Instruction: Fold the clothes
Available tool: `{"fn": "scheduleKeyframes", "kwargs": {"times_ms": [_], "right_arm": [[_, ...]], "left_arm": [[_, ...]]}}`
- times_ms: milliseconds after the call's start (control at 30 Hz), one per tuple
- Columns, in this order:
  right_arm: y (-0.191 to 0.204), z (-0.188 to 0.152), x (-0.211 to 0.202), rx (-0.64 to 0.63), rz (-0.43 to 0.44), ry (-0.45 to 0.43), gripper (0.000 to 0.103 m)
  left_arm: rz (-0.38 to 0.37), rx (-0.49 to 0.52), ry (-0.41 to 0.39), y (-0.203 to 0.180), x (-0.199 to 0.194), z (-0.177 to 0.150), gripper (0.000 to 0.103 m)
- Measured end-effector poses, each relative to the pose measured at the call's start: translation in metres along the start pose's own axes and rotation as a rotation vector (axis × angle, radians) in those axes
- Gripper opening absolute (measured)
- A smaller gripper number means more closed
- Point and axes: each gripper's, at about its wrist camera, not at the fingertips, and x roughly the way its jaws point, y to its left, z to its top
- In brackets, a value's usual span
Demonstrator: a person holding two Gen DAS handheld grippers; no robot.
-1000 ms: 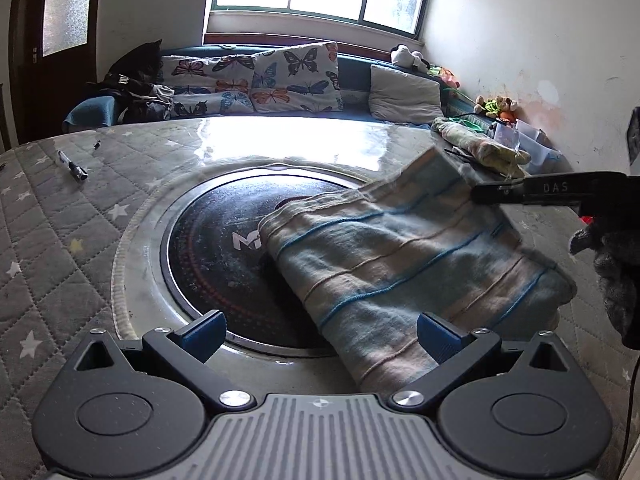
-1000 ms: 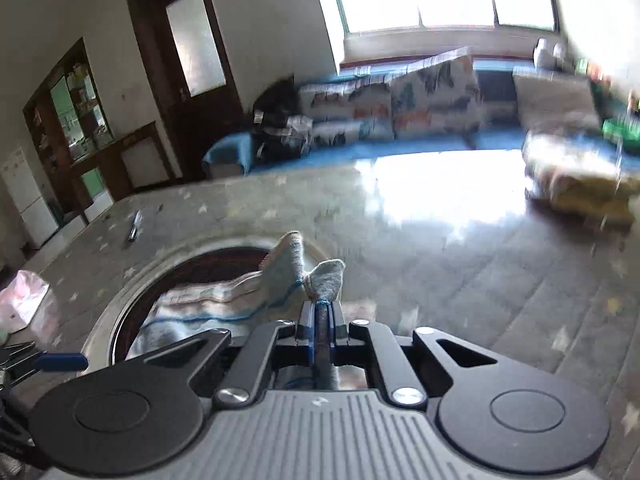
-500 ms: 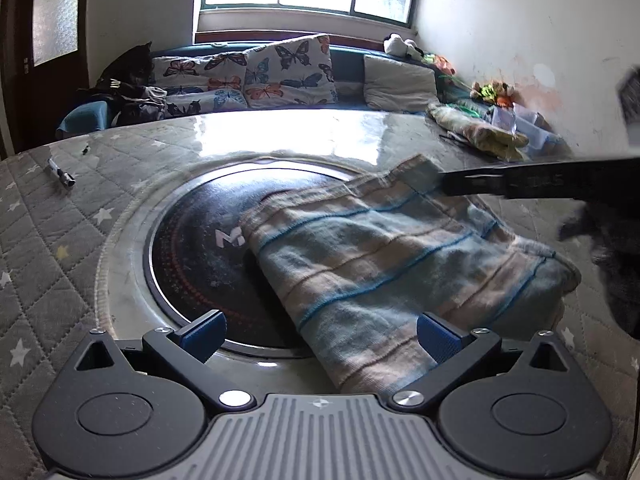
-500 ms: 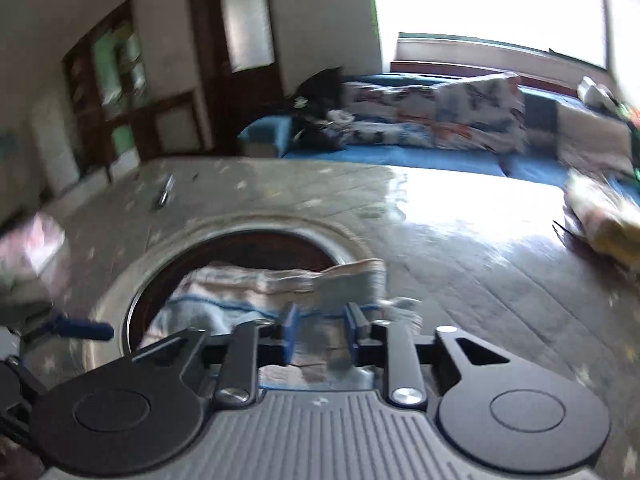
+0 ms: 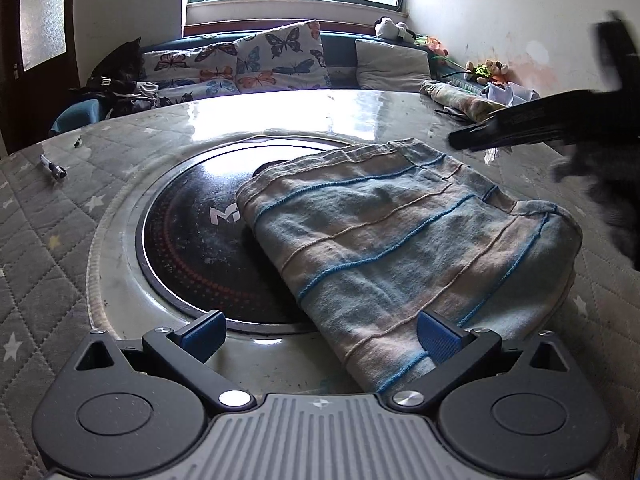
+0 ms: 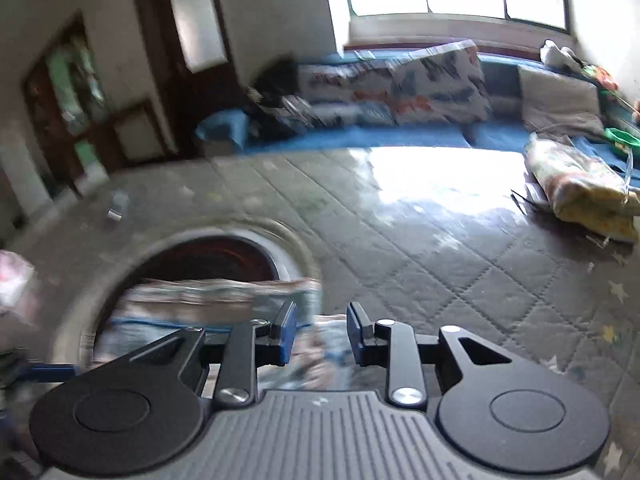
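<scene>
a: where the left wrist view looks over the round table [image 5: 380, 116], what lies about?

b: a folded striped towel [image 5: 404, 248] sits from centre toward 4 o'clock, half over the dark round hob [image 5: 192, 248] set in the table. a pen [image 5: 54, 168] lies at 10 o'clock, a bundled cloth [image 5: 460, 98] at 2. the blurred right gripper [image 5: 520, 126] juts in at 2 o'clock, above the towel's far corner.

a: room to move?

b: bare quilted cover [image 5: 36, 240] to 9 o'clock; the towel's near edge runs under the right fingertip [image 5: 436, 338].

a: and the claw?

b: the left gripper [image 5: 320, 334] is spread wide, holding nothing, its right tip over the towel; touching or not, i cannot tell.

a: the right wrist view?

b: blurred. the towel [image 6: 208, 304] lies at 8 o'clock over the hob [image 6: 216, 258], a yellow cloth bundle [image 6: 580, 192] at 2, cushions [image 6: 436, 80] at 12. open cover [image 6: 460, 264] toward 3 o'clock.

a: its claw?

b: the right gripper [image 6: 322, 338] is parted by a narrow gap, gripping nothing, towel just beyond its tips.
</scene>
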Motion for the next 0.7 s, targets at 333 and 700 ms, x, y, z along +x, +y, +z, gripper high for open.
{"fn": "scheduleKeyframes", "kwargs": {"times_ms": [333, 700], "right_arm": [[0.032, -0.065, -0.036, -0.198, -0.023, 0.009, 0.028], [0.005, -0.102, -0.043, 0.121, 0.081, 0.05, 0.027]], "left_arm": [[0.017, 0.004, 0.002, 0.004, -0.004, -0.003, 0.103], [0.05, 0.016, 0.004, 0.018, -0.013, -0.009, 0.103]]}}
